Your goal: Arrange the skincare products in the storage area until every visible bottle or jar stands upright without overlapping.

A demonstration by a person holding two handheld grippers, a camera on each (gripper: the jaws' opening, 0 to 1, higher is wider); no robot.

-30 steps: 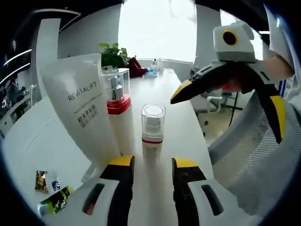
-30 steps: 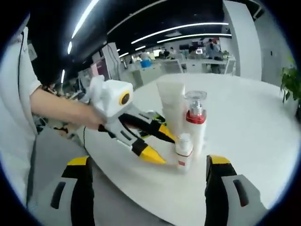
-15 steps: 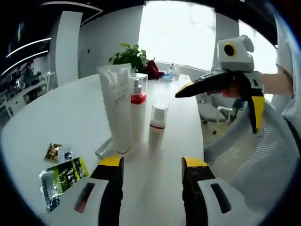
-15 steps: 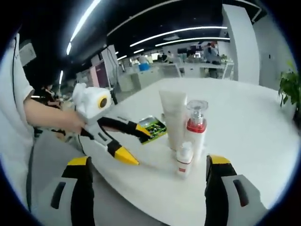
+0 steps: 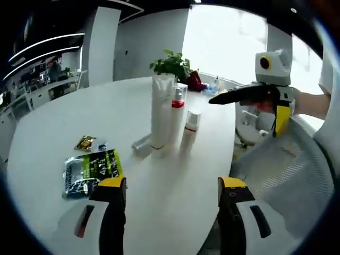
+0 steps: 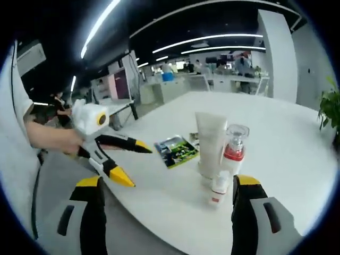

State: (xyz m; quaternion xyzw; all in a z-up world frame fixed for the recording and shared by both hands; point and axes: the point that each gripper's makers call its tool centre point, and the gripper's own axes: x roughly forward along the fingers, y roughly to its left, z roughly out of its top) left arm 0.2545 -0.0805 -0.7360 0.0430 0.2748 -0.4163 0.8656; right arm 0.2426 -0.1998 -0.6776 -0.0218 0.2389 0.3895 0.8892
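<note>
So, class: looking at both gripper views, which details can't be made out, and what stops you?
- Print on the white tube: too small, left gripper view.
- Clear item lying at the tube's foot: partly behind it; identity unclear.
- Small bottle: base hidden by the right gripper's jaw, right gripper view.
- Green packet: text blurred.

On the table [image 5: 53, 122] the tube [image 5: 161, 111], pump bottle [image 5: 177, 119] and small bottle [image 5: 190, 129] stand upright, close together. A sachet [image 5: 90, 171] lies well apart, nearer the left gripper view's jaws, a small packet [image 5: 84, 142] just beyond it
</note>
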